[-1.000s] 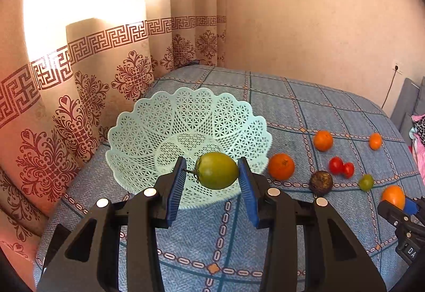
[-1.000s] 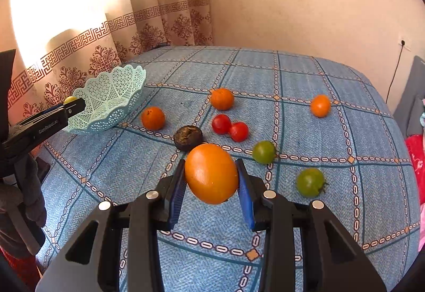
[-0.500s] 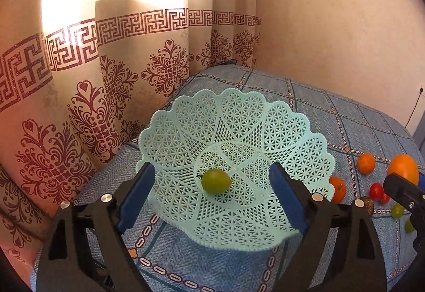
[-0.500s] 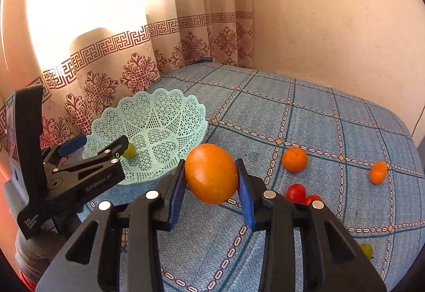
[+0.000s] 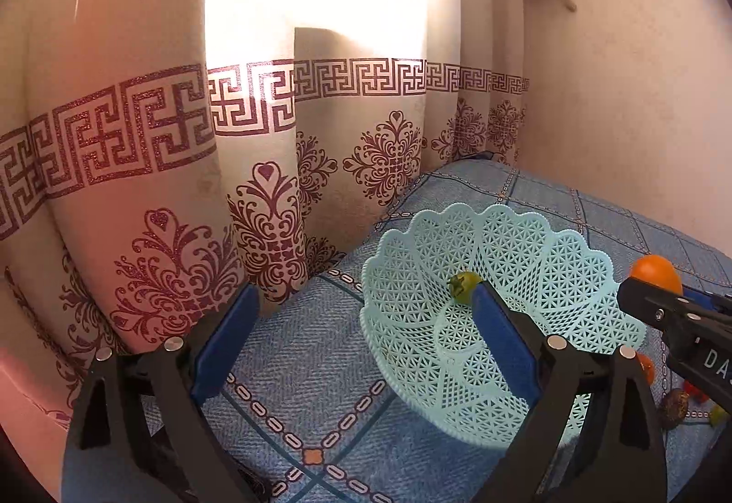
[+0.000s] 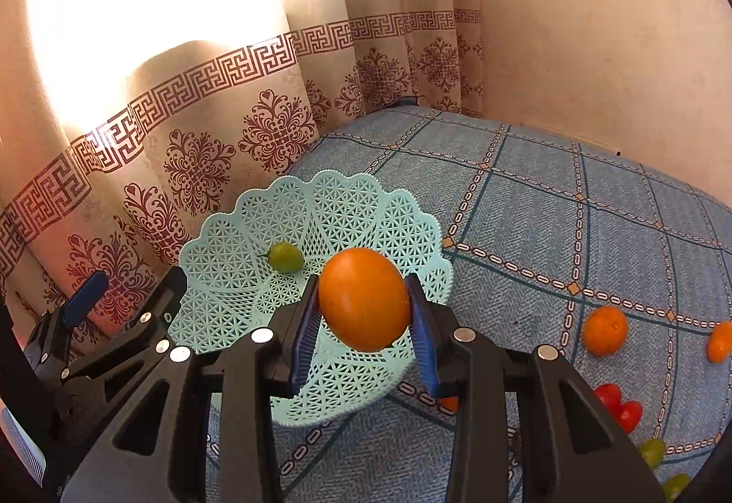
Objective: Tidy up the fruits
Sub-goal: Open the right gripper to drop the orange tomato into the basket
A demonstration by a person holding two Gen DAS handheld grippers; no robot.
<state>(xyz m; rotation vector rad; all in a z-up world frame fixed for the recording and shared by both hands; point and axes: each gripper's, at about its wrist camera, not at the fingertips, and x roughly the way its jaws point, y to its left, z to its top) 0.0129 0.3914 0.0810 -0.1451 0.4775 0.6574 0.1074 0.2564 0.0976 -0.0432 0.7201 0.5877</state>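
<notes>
The right claw (image 6: 363,320) held an orange fruit (image 6: 363,299) clamped at its widest part between blue pads, poised above the pale green lattice basket (image 6: 256,310) on the blue-checked bed (image 6: 572,224), while the left claw (image 5: 361,336) hung wide open and empty beside the basket's rim. One green fruit (image 6: 284,256) lay inside the basket; other fruits, including an orange (image 6: 604,330) and red tomatoes (image 6: 617,404), sat scattered on the bed. The smooth, rounded fruit looked firm but liable to slip, best gripped across its middle.
</notes>
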